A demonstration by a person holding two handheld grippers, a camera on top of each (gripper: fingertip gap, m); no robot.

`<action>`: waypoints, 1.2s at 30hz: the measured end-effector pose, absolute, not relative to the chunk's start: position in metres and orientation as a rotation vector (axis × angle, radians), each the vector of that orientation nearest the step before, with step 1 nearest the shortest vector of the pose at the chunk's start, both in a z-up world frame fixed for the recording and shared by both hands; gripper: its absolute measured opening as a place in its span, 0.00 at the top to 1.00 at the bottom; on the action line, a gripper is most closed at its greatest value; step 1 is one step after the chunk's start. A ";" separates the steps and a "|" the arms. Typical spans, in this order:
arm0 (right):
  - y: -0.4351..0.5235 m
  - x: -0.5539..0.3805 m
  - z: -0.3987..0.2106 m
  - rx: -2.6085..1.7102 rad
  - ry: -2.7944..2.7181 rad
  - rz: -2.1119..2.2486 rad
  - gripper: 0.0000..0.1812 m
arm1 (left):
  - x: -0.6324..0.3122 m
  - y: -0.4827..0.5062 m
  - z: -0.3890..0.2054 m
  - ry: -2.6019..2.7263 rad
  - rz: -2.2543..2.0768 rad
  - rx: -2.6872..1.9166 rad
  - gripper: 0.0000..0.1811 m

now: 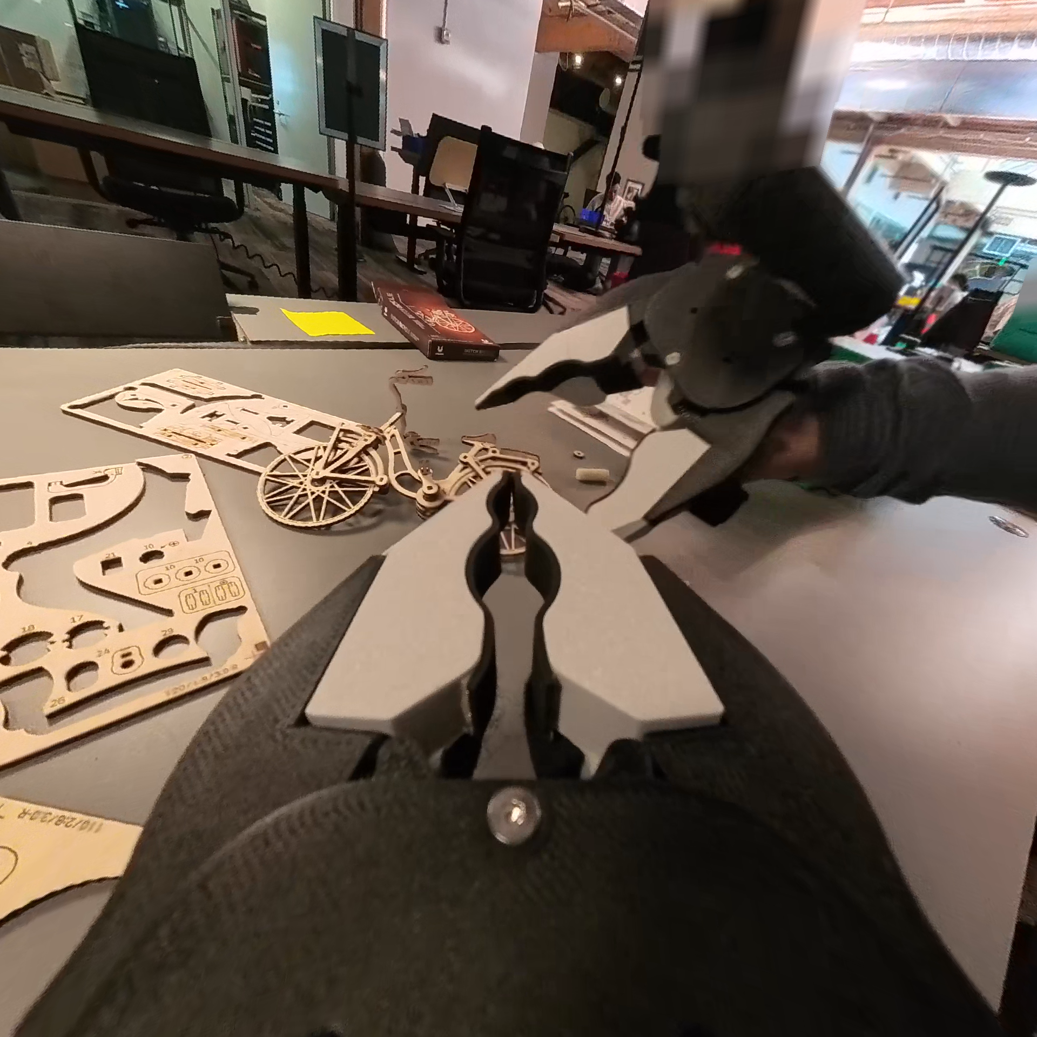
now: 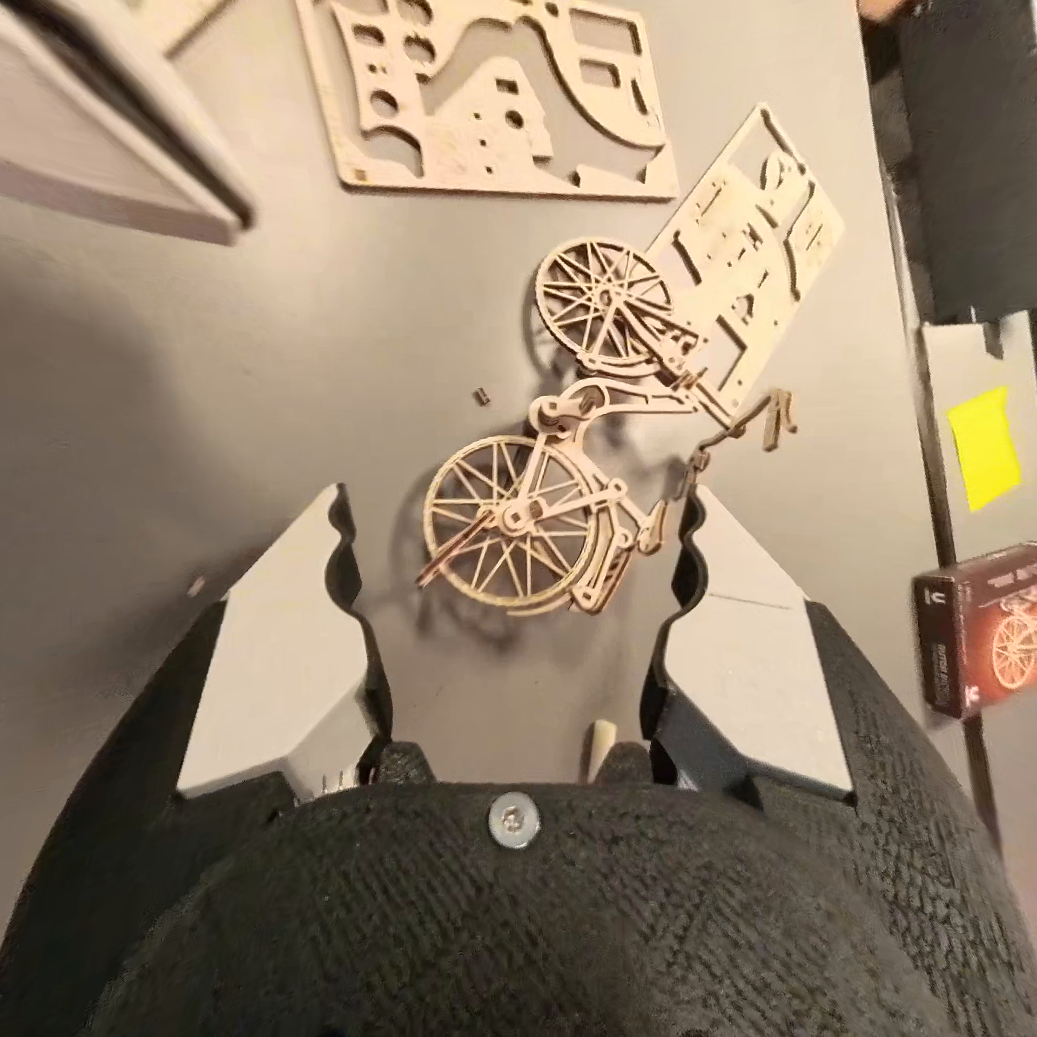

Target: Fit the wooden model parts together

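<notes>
Pale wood bicycle model (image 2: 522, 494); matt grey table (image 2: 252, 365).

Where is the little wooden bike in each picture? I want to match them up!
Left wrist view: the wooden bike lies on the grey table, centre-left, its rear partly hidden behind the left tool.
Right wrist view: the wooden bike sits in the middle, seen from above, just beyond the open right tool.
Shared landmark: the yellow sticky note, beyond the bike in the left view, far right in the other.
</notes>
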State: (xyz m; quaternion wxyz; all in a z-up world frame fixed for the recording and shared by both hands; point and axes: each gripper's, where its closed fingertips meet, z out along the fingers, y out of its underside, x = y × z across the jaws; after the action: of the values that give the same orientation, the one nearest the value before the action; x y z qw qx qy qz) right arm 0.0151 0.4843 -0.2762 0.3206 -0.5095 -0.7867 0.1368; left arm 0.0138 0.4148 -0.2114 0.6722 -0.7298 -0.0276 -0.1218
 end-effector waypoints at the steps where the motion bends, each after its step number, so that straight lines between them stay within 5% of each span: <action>1: 0.487 0.010 -0.280 -1.346 -2.068 0.327 0.37 | 0.012 0.414 -0.210 -0.067 -0.266 -1.633 1.00; 13: 0.505 0.001 -0.303 -1.591 -2.158 0.258 0.58 | 0.010 0.412 -0.206 -0.074 -0.271 -1.609 1.00; 29: 0.604 0.024 -0.300 -1.644 -2.128 0.187 0.64 | 0.015 0.414 -0.208 -0.058 -0.292 -1.617 1.00; 33: 0.560 0.022 -0.271 -1.416 -2.171 0.439 0.59 | 0.013 0.413 -0.207 -0.067 -0.290 -1.610 1.00; 36: 0.490 0.041 -0.267 -1.349 -2.293 0.671 0.71 | 0.015 0.414 -0.207 -0.061 -0.301 -1.611 1.00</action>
State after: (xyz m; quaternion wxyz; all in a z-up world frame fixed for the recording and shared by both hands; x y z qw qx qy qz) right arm 0.0412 0.4902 -0.2670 0.1977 -0.4821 -0.8192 0.2397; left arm 0.0147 0.4137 -0.2068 0.6824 -0.7180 -0.0273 -0.1343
